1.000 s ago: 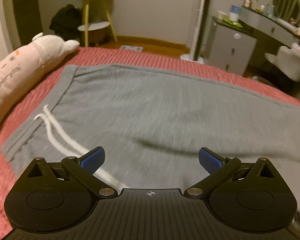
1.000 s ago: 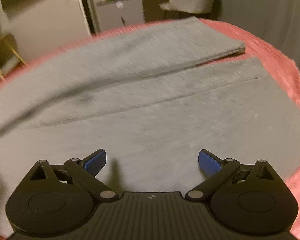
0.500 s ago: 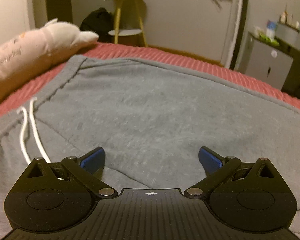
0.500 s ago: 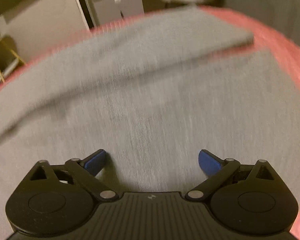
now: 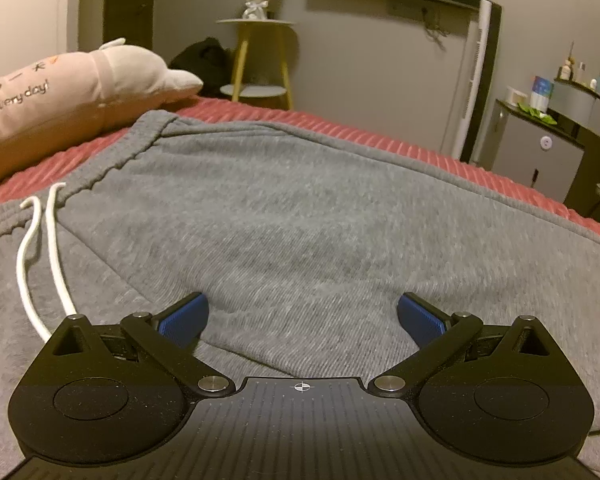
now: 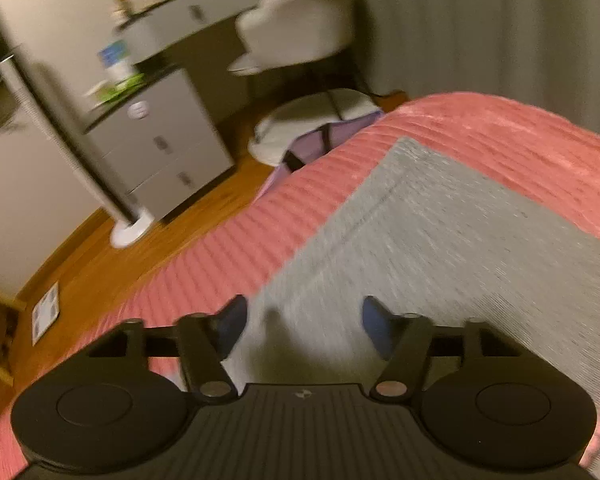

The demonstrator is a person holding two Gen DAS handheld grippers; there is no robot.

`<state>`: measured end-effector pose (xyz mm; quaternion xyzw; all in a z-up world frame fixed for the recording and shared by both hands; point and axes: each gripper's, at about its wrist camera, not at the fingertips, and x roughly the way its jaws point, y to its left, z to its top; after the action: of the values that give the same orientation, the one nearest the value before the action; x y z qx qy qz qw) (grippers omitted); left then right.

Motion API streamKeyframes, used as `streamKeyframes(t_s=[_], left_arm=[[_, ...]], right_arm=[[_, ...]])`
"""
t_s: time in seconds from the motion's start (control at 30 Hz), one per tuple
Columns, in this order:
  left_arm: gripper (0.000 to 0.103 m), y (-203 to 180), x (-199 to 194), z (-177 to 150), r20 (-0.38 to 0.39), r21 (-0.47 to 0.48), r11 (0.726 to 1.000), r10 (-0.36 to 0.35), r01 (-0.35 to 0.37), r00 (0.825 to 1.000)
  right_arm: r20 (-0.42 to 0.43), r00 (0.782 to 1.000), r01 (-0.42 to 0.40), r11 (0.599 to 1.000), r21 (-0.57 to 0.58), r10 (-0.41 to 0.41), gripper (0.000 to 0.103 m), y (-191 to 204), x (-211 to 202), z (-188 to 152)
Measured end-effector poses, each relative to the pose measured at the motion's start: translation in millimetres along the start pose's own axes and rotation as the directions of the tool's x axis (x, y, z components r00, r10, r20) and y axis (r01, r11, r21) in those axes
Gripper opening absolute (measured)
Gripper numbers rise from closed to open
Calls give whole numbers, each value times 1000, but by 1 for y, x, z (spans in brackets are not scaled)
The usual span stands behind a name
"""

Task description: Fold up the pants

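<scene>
Pants (image 5: 300, 208), grey and soft, lie spread flat on the bed (image 5: 440, 156) with its red ribbed cover; their waistband with the white drawstring (image 5: 36, 248) points toward the left in the left wrist view, near a pink plush pillow (image 5: 60, 88), and the long axis runs across that view from left to right; in the right wrist view a leg hem (image 6: 396, 188) ends short of the bed's far corner. The left tool (image 5: 302, 316) hangs low over the fabric, jaws spread wide, gripping nothing. The right tool (image 6: 304, 324) sits at the leg's edge, jaws partly apart and closing, fabric lying between them, the pads not yet pressing it. Beyond the bed stand grey drawers (image 6: 156, 140) and a chair (image 6: 300, 24).
</scene>
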<state>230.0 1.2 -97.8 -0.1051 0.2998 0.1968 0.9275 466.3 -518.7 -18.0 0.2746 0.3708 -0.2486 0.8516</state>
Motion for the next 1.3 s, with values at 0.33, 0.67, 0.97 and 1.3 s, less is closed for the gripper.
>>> streamKeyframes(t_s=[0.33, 0.67, 0.97, 1.3], left_arm=[[103, -2, 3, -1, 7, 1, 1000, 14, -14, 1000], [103, 16, -1, 7, 23, -103, 993, -54, 56, 998], [103, 40, -22, 38, 94, -171, 978, -103, 118, 990], [103, 67, 45, 113, -86, -287, 895, -378, 340, 922]], right_arm=[[13, 982, 189, 981, -50, -189, 8, 21, 42, -6], [260, 960, -125, 990, 68, 104, 4, -96, -135, -74], [126, 991, -83, 956, 281, 49, 3, -225, -149, -192], [169, 965, -255, 881, 398, 203, 41, -242, -130, -177]])
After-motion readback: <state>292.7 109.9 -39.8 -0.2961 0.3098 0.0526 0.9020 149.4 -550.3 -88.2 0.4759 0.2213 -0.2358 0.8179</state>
